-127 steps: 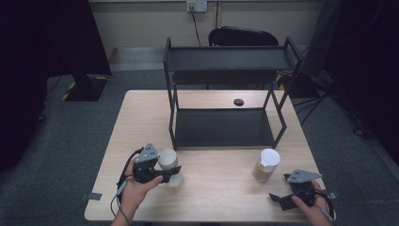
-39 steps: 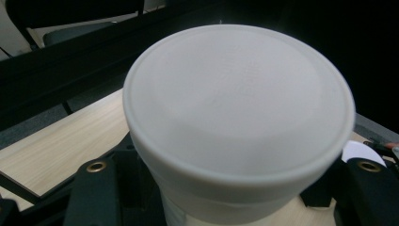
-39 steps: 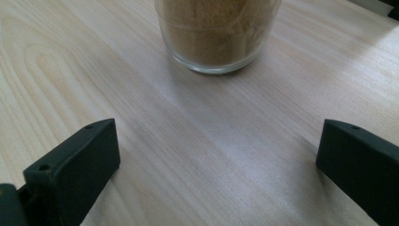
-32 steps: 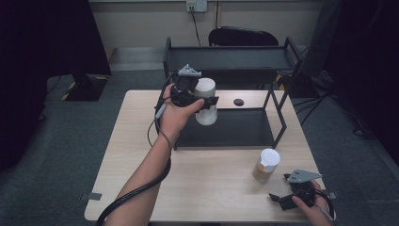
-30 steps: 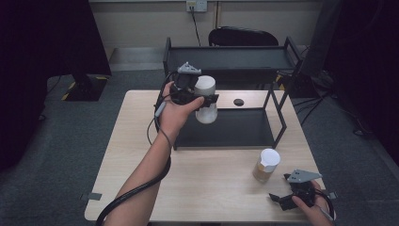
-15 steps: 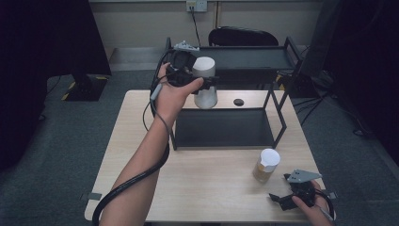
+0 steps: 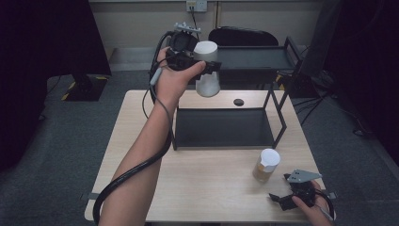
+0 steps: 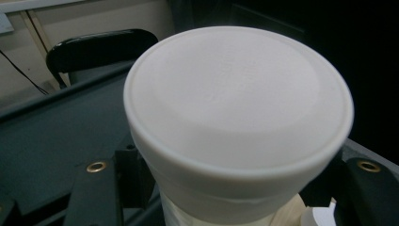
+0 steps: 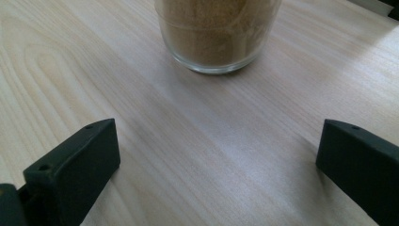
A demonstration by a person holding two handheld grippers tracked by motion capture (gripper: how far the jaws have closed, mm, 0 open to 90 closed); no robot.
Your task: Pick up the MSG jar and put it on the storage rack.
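A white-lidded pale jar [image 7: 207, 84] hangs in the air at the left front corner of the black rack's top shelf [image 7: 256, 59], level with it. My left gripper [image 7: 208, 66] is shut on the jar just under its lid. In the left gripper view the lid [image 8: 235, 94] looms close, with the jaws on either side of the jar's body. A glass jar of brown grains [image 7: 266, 165] stands on the table at the right front. My right gripper [image 7: 281, 199] rests on the table just in front of it, open, the jar [image 9: 217, 37] ahead of the jaws.
The two-tier black rack has a lower shelf [image 7: 223, 127] on the wooden table [image 7: 207, 188]. A small black disc [image 7: 238, 101] lies on the table behind the rack. A dark chair [image 7: 244, 36] stands beyond the table.
My left hand has lifted the white jar from mid-height in front of the rack up to the level of the top shelf. The right gripper has not moved.
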